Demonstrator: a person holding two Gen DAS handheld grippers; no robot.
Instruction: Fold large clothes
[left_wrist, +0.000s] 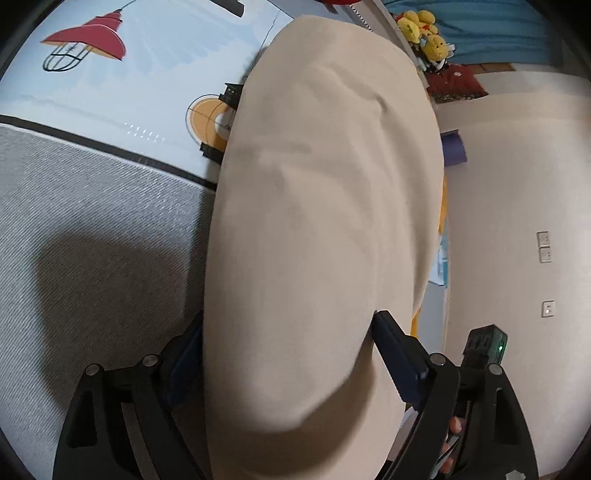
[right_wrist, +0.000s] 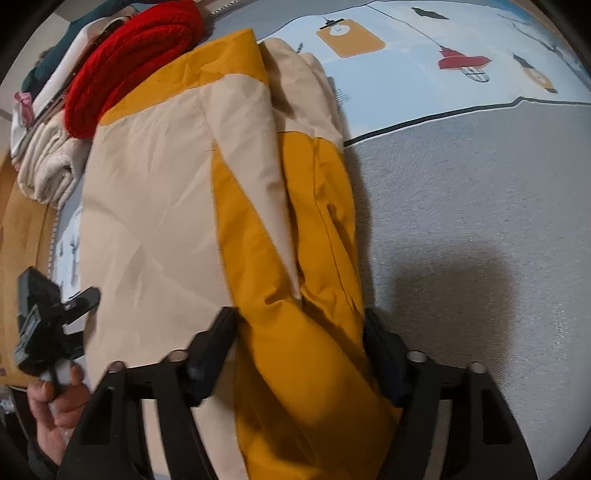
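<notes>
A large beige and mustard-yellow jacket (right_wrist: 177, 192) lies folded lengthwise on the grey bed cover (right_wrist: 480, 221). My right gripper (right_wrist: 299, 332) is shut on a thick mustard fold of the jacket at its near end. In the left wrist view the beige side of the jacket (left_wrist: 325, 206) fills the middle, lifted off the bed. My left gripper (left_wrist: 291, 332) is shut on this beige cloth; its left finger is mostly hidden behind the fabric. The other gripper's body (right_wrist: 40, 321) shows at the lower left of the right wrist view.
A printed blue sheet with lamp pictures (left_wrist: 110, 74) covers the far bed. A pile of folded clothes with a red knit (right_wrist: 136, 55) and a cream knit (right_wrist: 48, 170) lies beyond the jacket. Yellow plush toys (left_wrist: 424, 33) and a pale wall (left_wrist: 517, 184) stand at right.
</notes>
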